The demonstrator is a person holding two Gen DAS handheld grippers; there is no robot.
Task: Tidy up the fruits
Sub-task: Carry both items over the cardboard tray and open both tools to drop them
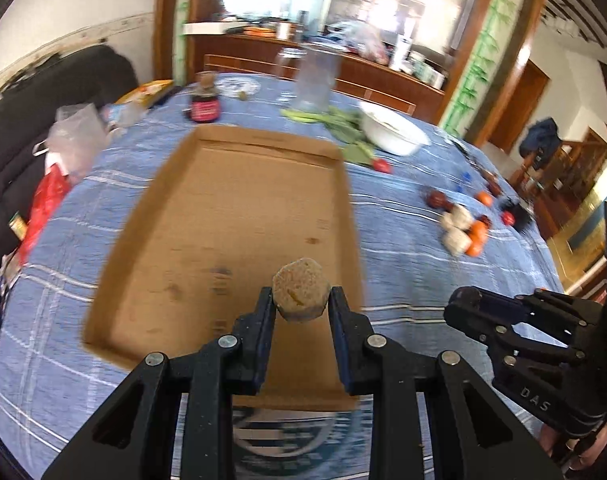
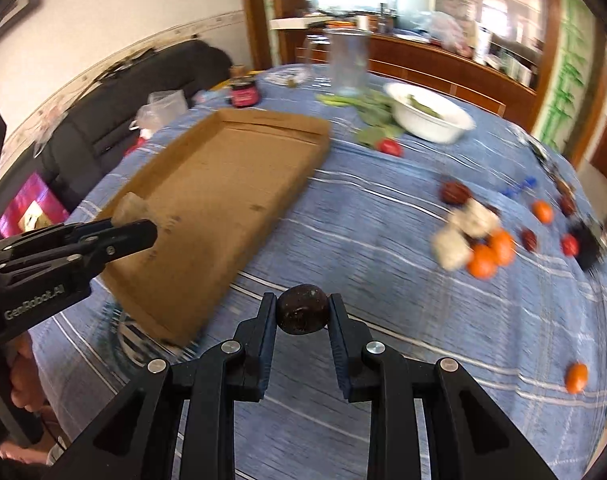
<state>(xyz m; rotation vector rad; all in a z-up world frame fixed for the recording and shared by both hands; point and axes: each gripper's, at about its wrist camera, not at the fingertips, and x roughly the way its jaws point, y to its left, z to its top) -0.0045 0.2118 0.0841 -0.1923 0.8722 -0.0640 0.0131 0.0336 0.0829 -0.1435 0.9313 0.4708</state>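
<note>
— Blue striped tablecloth (image 1: 403, 240); cardboard tray (image 1: 223, 220) on it, nothing inside?

— Yes; left gripper (image 1: 301, 300) pinches a tan lump (image 1: 300, 294) above the tray's near end; right gripper (image 2: 302, 312) clamps a dark round fruit (image 2: 302, 310) over cloth; loose fruits (image 2: 483, 240) lie far right.

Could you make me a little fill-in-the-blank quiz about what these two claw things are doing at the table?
1. The left gripper pinches a tan ball above the ____ tray.
2. The right gripper holds a ____ ball.
3. The tray is ____.
4. The tablecloth is ____.

Missing words: cardboard; dark brown; empty; blue
</note>
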